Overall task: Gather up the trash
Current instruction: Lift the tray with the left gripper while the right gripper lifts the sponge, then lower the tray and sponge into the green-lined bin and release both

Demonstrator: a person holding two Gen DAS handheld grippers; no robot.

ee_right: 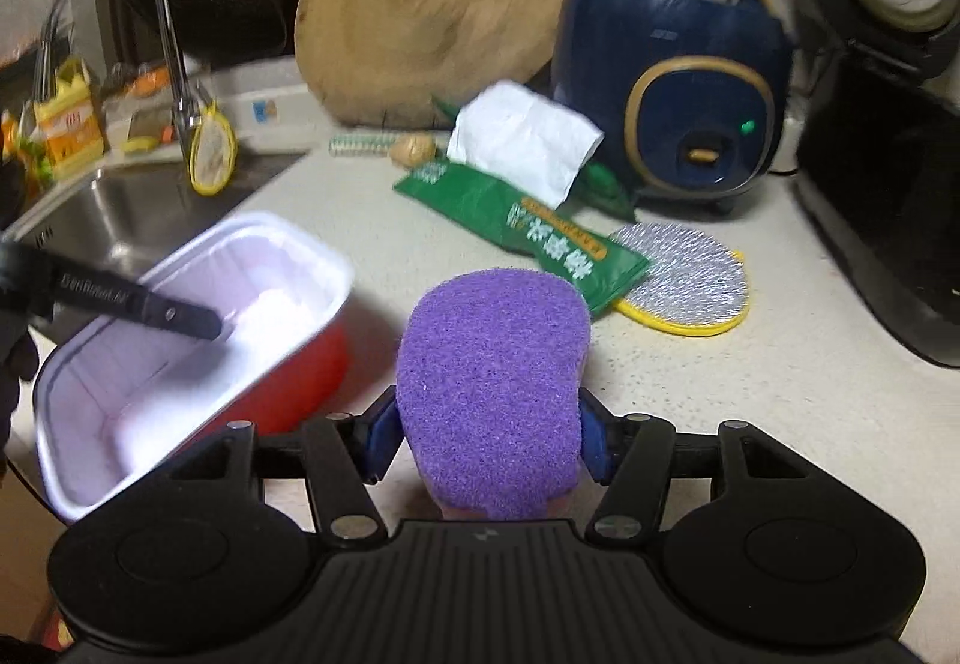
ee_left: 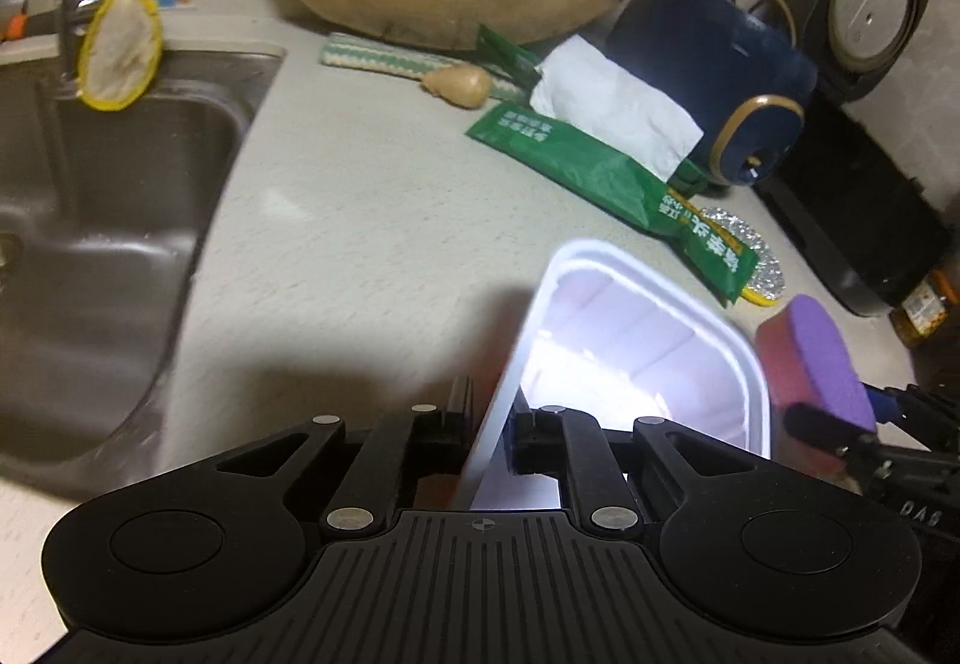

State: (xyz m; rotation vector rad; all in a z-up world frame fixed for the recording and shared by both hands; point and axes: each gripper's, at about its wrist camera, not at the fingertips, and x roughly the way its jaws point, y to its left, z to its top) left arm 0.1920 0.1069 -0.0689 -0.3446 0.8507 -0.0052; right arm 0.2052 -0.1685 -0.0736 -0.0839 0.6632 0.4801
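Beside the sink (ee_left: 120, 172), my left tool (ee_left: 486, 424) pinches the tray (ee_left: 744, 364) rim thinly and may slip, while my right tool (ee_right: 489, 430) clamps the sponge (ee_right: 492, 376).

Right claw (ee_right: 491, 427) clamps the purple sponge (ee_right: 493, 394) between its blue pads, held over the speckled bench (ee_right: 780, 394). To its left, the left claw's finger (ee_right: 150, 310) grips the rim of the tilted red-and-white tray (ee_right: 180, 364); a green packet (ee_right: 522, 226) lies beyond.

White and yellow Chinese characters, too blurred to read, run along the crumpled green foil packet (ee_right: 528, 220); nothing else legible.
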